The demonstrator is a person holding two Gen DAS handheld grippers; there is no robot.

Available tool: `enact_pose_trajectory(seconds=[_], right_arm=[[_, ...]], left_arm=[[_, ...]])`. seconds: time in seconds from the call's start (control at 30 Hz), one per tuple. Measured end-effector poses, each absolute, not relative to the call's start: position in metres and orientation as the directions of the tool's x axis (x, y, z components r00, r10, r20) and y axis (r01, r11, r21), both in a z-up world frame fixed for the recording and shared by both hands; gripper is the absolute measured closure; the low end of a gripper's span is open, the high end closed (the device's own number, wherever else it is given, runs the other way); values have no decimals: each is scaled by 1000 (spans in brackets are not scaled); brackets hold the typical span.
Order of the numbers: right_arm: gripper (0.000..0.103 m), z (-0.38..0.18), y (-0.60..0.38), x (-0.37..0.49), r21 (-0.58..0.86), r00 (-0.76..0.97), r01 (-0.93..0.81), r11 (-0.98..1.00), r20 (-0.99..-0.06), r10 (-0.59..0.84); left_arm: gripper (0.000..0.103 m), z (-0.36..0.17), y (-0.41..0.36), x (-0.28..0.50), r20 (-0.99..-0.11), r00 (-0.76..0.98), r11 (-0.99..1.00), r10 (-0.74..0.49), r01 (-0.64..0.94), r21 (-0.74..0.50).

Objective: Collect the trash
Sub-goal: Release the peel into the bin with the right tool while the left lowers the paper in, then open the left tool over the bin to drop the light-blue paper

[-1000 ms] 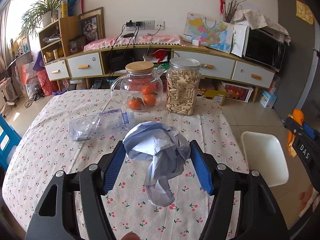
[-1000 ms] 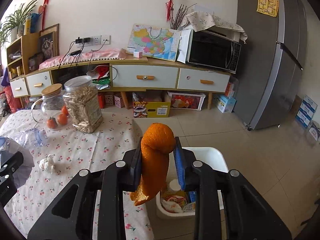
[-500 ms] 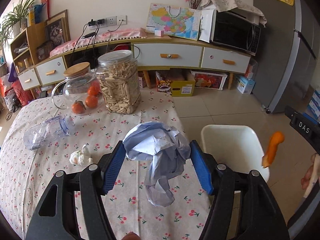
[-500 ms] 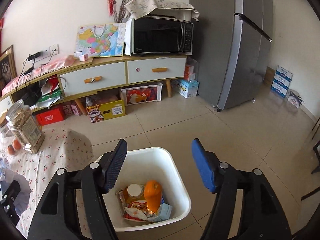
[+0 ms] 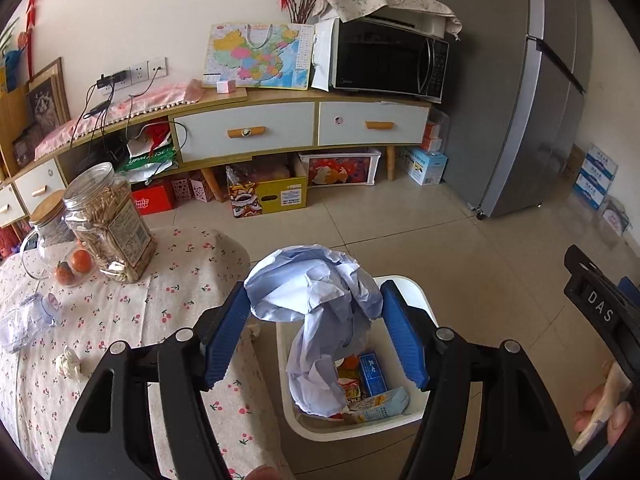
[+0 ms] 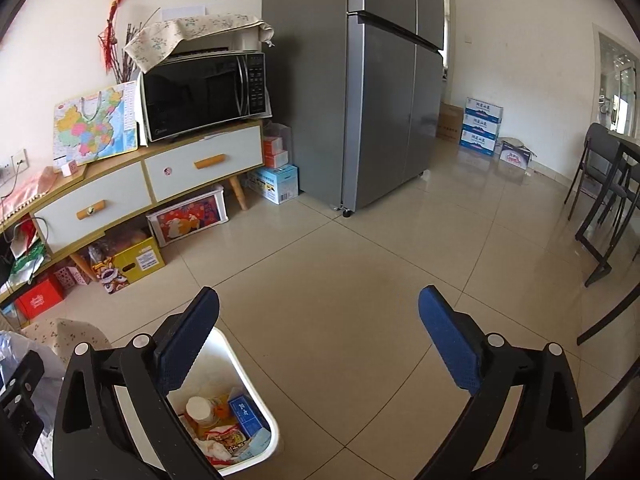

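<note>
The crumpled blue-and-white paper is pinched between the 2 blue pads of the left gripper, whose jaws stand about half open, closed on the wad from both sides. A loose tail of the paper hangs down from the wad, in front of the mouth of the white bin standing on the tiled floor just beside the counter with its cherry-print cloth. Inside the bin lie a blue carton, a printed snack wrapper, a pale blue packet and a bit of orange peel.

The right gripper has just been opening its jaws and they now stand as wide as they go, with nothing between them, only bare floor showing in the gap. Its left pad sits over the near rim of the bin, where a round white lid also shows among the rubbish.

On the counter, well away from the bin, are a clear jar of pale sticks, a glass pitcher with a wooden lid holding orange fruit, a crushed clear plastic bottle and a small white crumpled scrap. Behind stand a sideboard with a microwave, and a grey fridge
</note>
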State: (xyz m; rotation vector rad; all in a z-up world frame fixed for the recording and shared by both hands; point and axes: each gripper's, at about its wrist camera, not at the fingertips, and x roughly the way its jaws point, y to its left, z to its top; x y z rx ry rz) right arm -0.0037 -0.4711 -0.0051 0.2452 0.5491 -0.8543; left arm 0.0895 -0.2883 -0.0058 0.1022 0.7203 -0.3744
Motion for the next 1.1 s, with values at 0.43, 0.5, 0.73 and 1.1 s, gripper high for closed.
enact_pose_trajectory(seconds=[0.43, 0.5, 0.73, 1.1], right_arm=[[7, -2, -477, -25, 1, 502, 796, 606, -560, -659], [7, -2, -472, -21, -15, 507, 784, 620, -562, -654], [7, 2, -449, -12, -51, 530, 748, 662, -554, -642], [7, 6, -388, 7, -94, 610, 640, 763, -542, -578]], left_arm=[[16, -3, -326, 91, -682, 654, 908, -327, 417, -36], [15, -4, -321, 89, -687, 657, 914, -312, 405, -28], [13, -3, -288, 85, -677, 690, 938, -255, 348, 1], [13, -6, -218, 86, -691, 699, 968, -185, 250, -7]])
